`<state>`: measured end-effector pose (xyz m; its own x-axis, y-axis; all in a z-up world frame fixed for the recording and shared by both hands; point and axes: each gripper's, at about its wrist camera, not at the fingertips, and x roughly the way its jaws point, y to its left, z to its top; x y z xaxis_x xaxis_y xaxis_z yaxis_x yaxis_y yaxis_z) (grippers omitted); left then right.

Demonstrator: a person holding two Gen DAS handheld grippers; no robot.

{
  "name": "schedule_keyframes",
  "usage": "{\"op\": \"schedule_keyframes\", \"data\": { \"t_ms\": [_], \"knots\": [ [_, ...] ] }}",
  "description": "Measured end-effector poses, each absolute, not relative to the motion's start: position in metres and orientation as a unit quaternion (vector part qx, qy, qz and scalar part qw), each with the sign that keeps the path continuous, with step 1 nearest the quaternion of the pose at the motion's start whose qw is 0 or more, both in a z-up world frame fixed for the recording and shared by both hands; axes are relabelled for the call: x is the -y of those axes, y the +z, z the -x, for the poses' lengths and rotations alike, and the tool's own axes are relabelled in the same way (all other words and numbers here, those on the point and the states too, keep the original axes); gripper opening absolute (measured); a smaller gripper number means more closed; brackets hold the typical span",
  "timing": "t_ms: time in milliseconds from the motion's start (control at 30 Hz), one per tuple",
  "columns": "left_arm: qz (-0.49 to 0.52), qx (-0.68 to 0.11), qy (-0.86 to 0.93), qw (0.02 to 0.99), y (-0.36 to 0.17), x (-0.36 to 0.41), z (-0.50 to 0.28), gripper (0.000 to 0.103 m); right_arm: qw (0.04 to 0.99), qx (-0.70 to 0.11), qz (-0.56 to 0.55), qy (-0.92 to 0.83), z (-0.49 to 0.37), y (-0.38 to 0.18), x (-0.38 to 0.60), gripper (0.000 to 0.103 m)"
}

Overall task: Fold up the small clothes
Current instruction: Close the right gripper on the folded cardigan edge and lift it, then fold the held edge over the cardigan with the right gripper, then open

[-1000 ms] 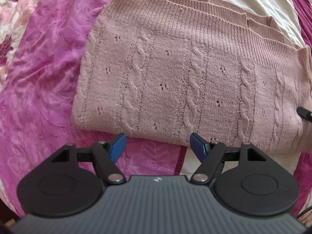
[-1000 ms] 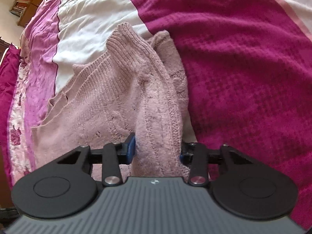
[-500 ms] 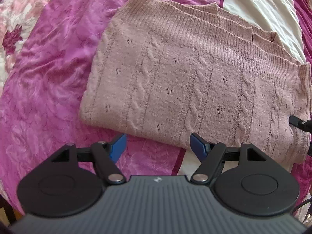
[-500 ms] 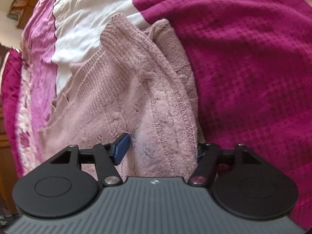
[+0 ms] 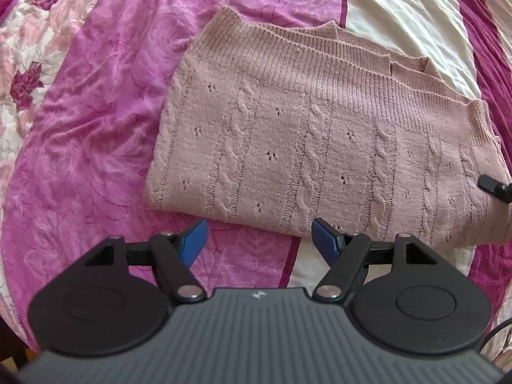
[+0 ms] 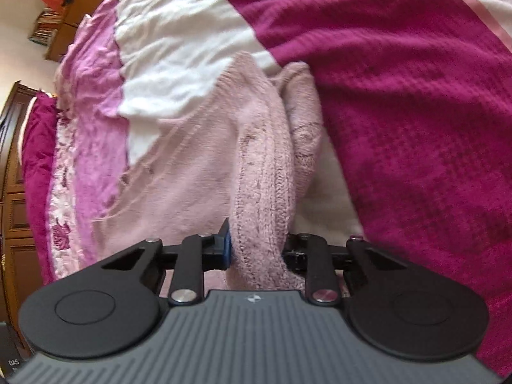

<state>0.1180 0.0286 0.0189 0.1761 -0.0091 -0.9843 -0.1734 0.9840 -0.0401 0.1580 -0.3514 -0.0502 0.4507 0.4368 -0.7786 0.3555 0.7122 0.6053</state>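
A dusty-pink cable-knit sweater [image 5: 313, 147] lies folded on the bed, its ribbed hem edges stacked at the far side. My left gripper [image 5: 258, 241] is open and empty, just short of the sweater's near folded edge. My right gripper [image 6: 257, 246] is shut on a bunched fold of the sweater [image 6: 265, 198] at its right end. A black tip of the right gripper [image 5: 494, 185] shows at the right edge of the left wrist view. The right gripper's right pad is hidden by knit.
The bed carries a purple rose-patterned cover [image 5: 96, 121], a white sheet strip [image 5: 400, 9] and a magenta textured blanket [image 6: 400, 96]. Wooden furniture [image 6: 12, 192] and shelves [image 6: 48, 25] stand beyond the bed's far left.
My left gripper has drawn back from the sweater, still open. My right gripper opened half a second ago and has closed again on the fold, with the camera shifting.
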Motion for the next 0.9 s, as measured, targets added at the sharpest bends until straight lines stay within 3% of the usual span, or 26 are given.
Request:
{"op": "schedule_keyframes", "data": {
  "t_ms": [667,900],
  "knots": [
    [0.1,-0.603,0.084,0.787,0.059,-0.073,-0.098,0.073,0.809,-0.503,-0.262,0.155,-0.174,0.051,0.23,0.026],
    [0.104,-0.587,0.099,0.797,0.064,-0.092,-0.087,0.073,0.787,-0.499,-0.319,0.171,-0.181,0.056,0.192,0.026]
  ]
}}
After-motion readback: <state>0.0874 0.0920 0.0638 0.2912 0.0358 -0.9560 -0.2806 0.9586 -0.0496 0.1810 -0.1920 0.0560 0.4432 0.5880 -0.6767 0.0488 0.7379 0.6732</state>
